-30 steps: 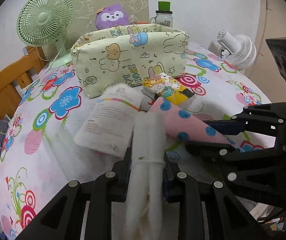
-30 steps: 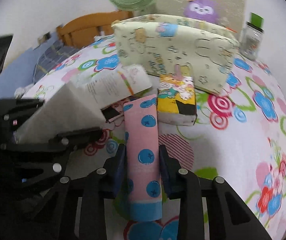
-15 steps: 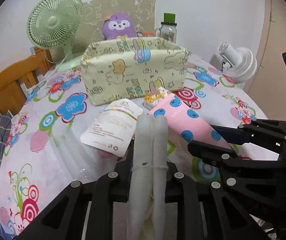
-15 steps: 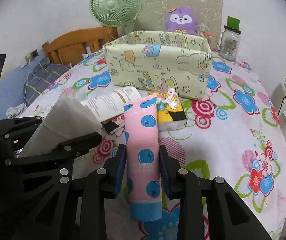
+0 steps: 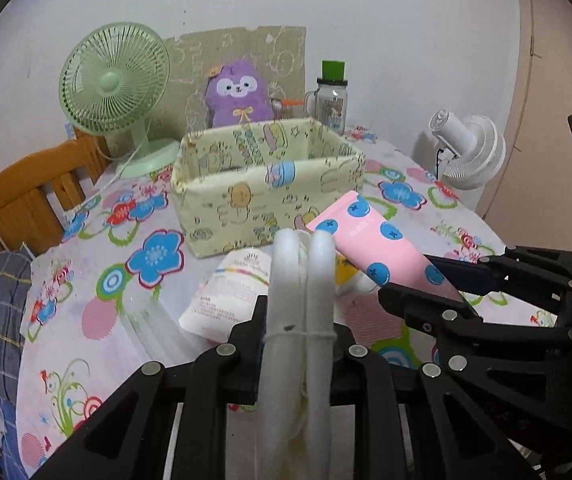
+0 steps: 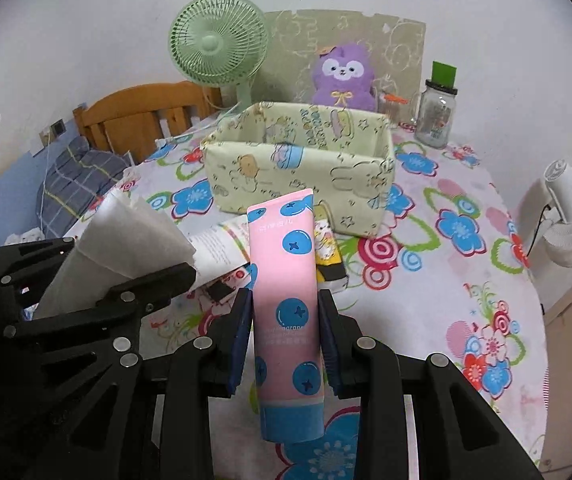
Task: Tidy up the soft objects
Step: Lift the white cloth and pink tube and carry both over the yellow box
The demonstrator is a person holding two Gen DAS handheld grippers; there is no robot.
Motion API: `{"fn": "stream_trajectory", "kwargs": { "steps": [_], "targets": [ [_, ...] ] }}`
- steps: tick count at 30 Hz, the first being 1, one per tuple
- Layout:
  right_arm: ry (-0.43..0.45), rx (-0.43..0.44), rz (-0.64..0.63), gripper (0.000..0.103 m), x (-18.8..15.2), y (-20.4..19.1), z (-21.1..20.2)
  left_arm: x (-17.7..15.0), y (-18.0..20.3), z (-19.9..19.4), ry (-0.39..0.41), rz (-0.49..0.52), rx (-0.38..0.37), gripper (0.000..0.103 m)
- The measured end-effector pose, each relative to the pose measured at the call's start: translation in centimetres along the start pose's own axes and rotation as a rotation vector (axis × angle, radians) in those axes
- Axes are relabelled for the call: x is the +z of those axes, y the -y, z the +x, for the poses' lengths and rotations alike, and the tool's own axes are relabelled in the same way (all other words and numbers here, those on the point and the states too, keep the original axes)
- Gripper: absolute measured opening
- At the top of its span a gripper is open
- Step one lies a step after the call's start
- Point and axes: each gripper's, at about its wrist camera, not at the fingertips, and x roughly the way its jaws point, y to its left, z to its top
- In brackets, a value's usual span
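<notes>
While lifted, left gripper (image 5: 299, 320) clamps white pads (image 5: 299, 280); right gripper (image 6: 286, 328) clamps pink tube (image 6: 286, 288) — lettering unreadable.

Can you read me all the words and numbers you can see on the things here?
pink tube: a line that looks like "fragrance", only partly clear; the characters near its top are too blurred.
white packet: printed lines, too small to read.
fabric box: letters on the inside wall, too blurred.
glass jar: a picture label, no words readable.
No numbers readable anywhere.
</notes>
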Motion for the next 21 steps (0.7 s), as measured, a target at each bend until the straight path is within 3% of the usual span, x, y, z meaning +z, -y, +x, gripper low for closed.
{"fn": "stream_trajectory", "kwargs": {
  "steps": [21],
  "targets": [
    [0.082, -0.085, 0.053, 0.035, 4.2, 1.4, -3.5, 5.1, 1.4, -3.8, 0.131, 0.074, 0.024, 0.019]
  ]
}}
